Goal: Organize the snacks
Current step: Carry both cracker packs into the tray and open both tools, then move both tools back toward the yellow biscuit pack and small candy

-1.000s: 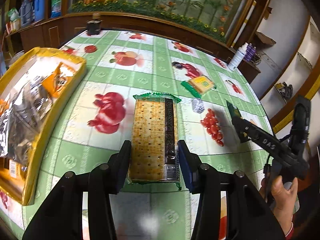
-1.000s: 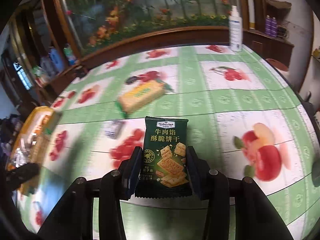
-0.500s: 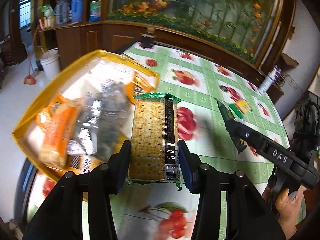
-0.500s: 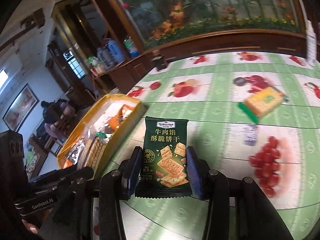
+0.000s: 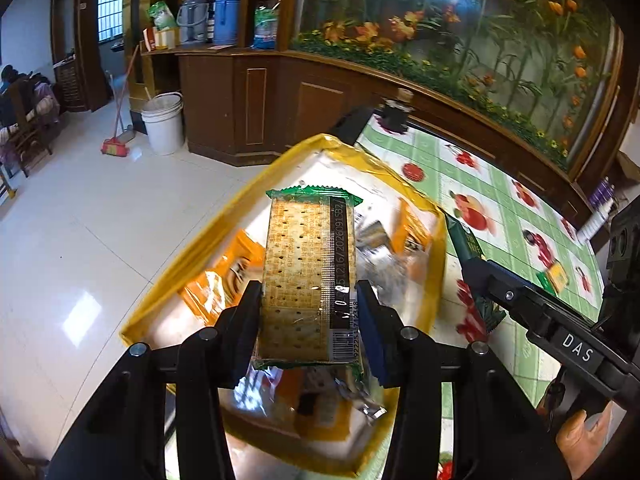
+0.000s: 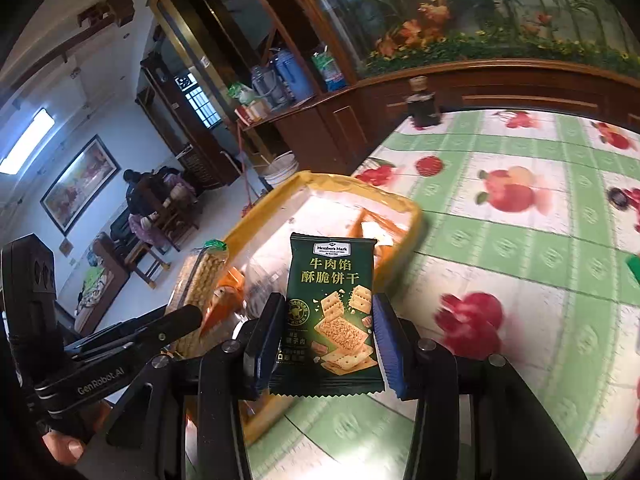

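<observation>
1. We hold the left gripper (image 5: 310,314) with its jaws pinching a long cracker pack (image 5: 308,276), one pad on each long side. That pinch across the narrow width keeps the pack from twisting, we judge. In the left wrist view it fills the centre of the frame, directly over the yellow box (image 5: 434,240).

2. We hold the right gripper (image 6: 326,340) clamped the same way on a dark green biscuit pouch (image 6: 332,308), pads on its two side edges. In the right wrist view the pouch sits at lower centre, over the near right edge of the yellow box (image 6: 414,216), partly above the table.

3. Both packs stand lengthwise along the fingers, which we judge makes them easy to drop flat into the box.

4. The cracker pack is a clear, glossy sleeve with crimped green ends. Pale, dotted crackers show through it, with a dark printed strip and a barcode down one side. It looks stiff and flat.

5. The pouch is smooth, printed film with a zigzag-cut bottom edge, and looks soft and light.

6. The box has thin yellow walls and a pale inside. Orange wrappers (image 5: 224,276) and crinkled silvery ones lie loose in it.

7. The tablecloth (image 6: 520,240) is shiny, with green checks and red fruit. A small green-ended pack (image 5: 554,278) lies at the right of the left wrist view.
</observation>
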A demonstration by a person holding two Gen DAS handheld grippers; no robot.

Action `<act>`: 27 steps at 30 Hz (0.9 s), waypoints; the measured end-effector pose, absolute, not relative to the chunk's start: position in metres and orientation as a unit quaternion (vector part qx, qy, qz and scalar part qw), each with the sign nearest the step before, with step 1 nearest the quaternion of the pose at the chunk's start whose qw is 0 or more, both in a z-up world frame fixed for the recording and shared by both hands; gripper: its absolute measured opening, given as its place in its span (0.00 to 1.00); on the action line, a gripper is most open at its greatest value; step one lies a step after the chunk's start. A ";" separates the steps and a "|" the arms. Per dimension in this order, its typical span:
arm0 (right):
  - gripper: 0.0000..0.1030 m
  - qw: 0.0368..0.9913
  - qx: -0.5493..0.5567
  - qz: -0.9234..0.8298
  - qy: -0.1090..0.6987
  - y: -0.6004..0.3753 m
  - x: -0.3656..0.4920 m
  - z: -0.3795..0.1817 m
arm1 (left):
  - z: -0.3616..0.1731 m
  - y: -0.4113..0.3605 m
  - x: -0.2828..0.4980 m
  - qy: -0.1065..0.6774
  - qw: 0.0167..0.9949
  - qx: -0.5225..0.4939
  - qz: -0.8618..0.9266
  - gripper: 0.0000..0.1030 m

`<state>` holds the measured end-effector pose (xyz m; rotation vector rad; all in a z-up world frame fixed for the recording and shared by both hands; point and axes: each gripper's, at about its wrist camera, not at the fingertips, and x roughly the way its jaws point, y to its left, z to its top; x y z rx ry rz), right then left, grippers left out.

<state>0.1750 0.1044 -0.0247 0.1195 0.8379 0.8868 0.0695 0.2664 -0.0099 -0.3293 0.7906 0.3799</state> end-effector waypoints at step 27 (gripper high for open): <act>0.50 0.821 0.055 0.416 0.388 0.142 0.209 -0.030 | -0.001 0.267 0.084 0.365 0.894 -0.113 0.236 0.63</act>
